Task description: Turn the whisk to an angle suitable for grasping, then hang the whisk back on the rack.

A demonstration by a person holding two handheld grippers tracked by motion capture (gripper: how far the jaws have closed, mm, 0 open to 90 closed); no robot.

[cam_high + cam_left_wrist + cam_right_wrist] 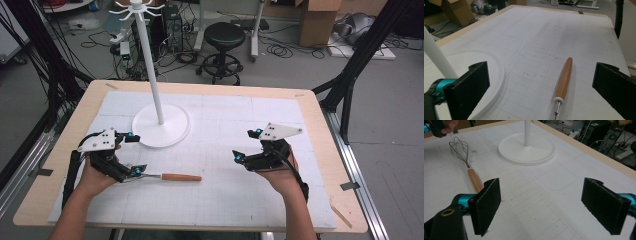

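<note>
Here the worktop (pixel 320 130) is a pale wood board under a white gridded mat (pixel 225 200), lightly scuffed. A white stand (pixel 161 125) with a round base and tall pole sits at the mat's far left. A whisk (pixel 167 176) with a wooden handle lies flat on the mat, near side, left of centre. Left gripper (pixel 137 171): jaws wide apart, over the wire end. Right gripper (pixel 239 157): jaws wide apart, holding nothing. Behind: grey floor, black stool (pixel 224 37), cardboard boxes (pixel 320 20), loose cables.

Left hand-held gripper (pixel 134 171) jaws wide apart, right hand-held gripper (pixel 239 157) likewise
</note>
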